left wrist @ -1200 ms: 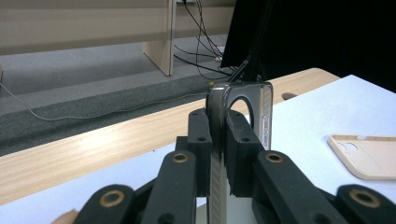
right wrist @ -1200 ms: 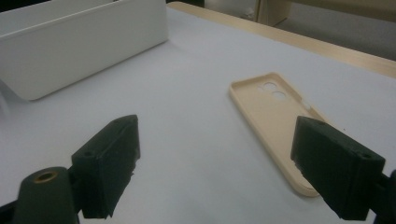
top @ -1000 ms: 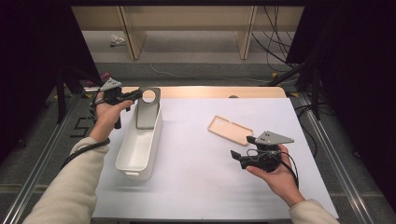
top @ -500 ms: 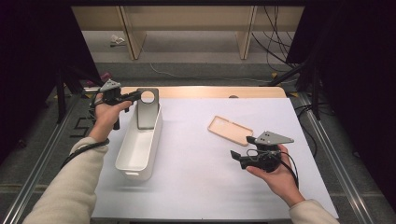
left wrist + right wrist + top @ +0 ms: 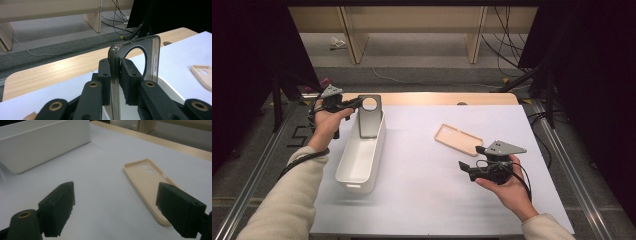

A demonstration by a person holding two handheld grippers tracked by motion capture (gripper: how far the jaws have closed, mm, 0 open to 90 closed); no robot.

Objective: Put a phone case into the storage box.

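Note:
A smoky grey see-through phone case (image 5: 371, 121) with a round camera hole stands upright over the far end of the white bin (image 5: 357, 165). My left gripper (image 5: 358, 102) is shut on its top edge. In the left gripper view, both pads clamp the edge of the grey case (image 5: 151, 52) at my left gripper (image 5: 115, 65). A beige phone case (image 5: 458, 139) lies flat, inside up, on the white table cover. My right gripper (image 5: 463, 169) hovers just in front of it, open. Seen from the right gripper (image 5: 115, 205), the beige case (image 5: 147, 182) lies ahead between the wide-open jaws.
The white bin (image 5: 45, 142) lies lengthwise at the table's left side. A wooden table edge (image 5: 437, 98) runs along the far side of the cover. Cables and wooden shelf legs are on the floor beyond.

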